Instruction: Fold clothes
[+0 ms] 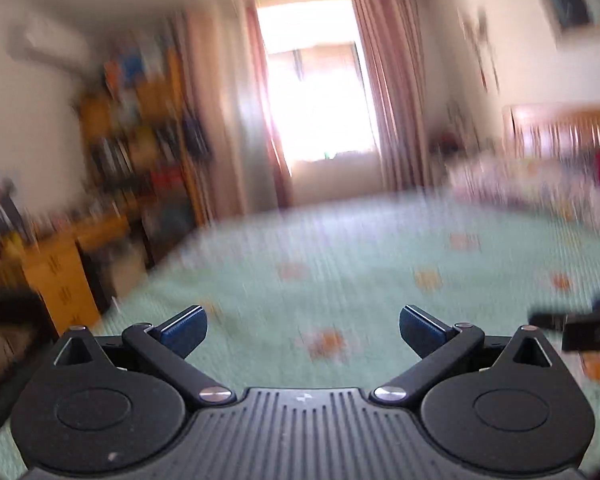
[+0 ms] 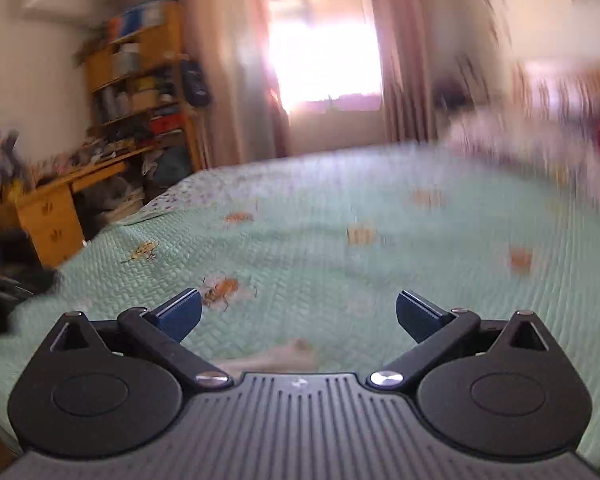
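Looking through the left wrist view, the left gripper (image 1: 303,330) pointed almost level across the bed (image 1: 380,256), its blue fingers (image 1: 182,330) spread wide and nothing between them. The picture was smeared with motion blur. Mint quilt filled the ground ahead, a wooden desk (image 1: 56,276) and cluttered bookshelf (image 1: 140,128) stood off the bed's left edge, and a bright window (image 1: 320,92) glared between pink curtains. A dark shape at the right edge (image 1: 580,328) was probably the other gripper, close alongside.

Over to the right wrist view, and the right gripper (image 2: 298,316) was released too, fingers (image 2: 418,316) at full spread and empty. A pale strip of cloth (image 2: 276,358) peeked out just above the gripper body; that may have been the garment, but it was too blurred to call. Something dark (image 2: 4,300) lay at the left edge of the bed, unclear as well. A heap of pale bedding (image 2: 540,148) sat at the far right.

The risk, as a judgement: with both views pitched up at the room, the clothes sat below sight, so a blind reach down could pinch quilt instead of fabric, or the two grippers could knock together. Room was generous across the middle of the bed; the left edge by the desk was the tight side.
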Tool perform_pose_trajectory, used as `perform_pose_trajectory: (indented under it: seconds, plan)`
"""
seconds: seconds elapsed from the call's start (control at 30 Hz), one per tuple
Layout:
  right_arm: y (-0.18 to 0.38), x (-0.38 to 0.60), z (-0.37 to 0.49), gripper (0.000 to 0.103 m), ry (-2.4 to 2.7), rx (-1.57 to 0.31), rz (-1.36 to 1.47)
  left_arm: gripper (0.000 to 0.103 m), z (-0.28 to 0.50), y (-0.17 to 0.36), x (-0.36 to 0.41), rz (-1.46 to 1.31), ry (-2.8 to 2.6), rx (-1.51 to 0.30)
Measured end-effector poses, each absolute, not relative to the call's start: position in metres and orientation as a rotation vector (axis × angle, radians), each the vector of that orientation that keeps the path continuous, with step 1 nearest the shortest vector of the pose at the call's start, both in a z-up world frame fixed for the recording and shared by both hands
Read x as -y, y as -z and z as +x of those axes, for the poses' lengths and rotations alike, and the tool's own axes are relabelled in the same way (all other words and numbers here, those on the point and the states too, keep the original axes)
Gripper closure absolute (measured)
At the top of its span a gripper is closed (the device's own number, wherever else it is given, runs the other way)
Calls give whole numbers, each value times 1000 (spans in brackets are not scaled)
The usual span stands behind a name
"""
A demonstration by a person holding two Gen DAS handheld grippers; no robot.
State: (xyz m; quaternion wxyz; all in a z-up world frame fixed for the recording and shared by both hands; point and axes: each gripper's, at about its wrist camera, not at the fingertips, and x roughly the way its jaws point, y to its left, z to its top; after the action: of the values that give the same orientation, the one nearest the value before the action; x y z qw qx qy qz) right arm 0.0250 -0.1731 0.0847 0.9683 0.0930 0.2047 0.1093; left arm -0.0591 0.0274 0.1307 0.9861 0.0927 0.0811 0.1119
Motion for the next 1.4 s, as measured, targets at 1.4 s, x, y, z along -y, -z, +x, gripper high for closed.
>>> perform_pose_trajectory:
  seconds: [1.4]
  plan:
    - [75, 183, 173, 0, -804, -1154, 756, 1, 118, 99, -184, -938, 457, -1032]
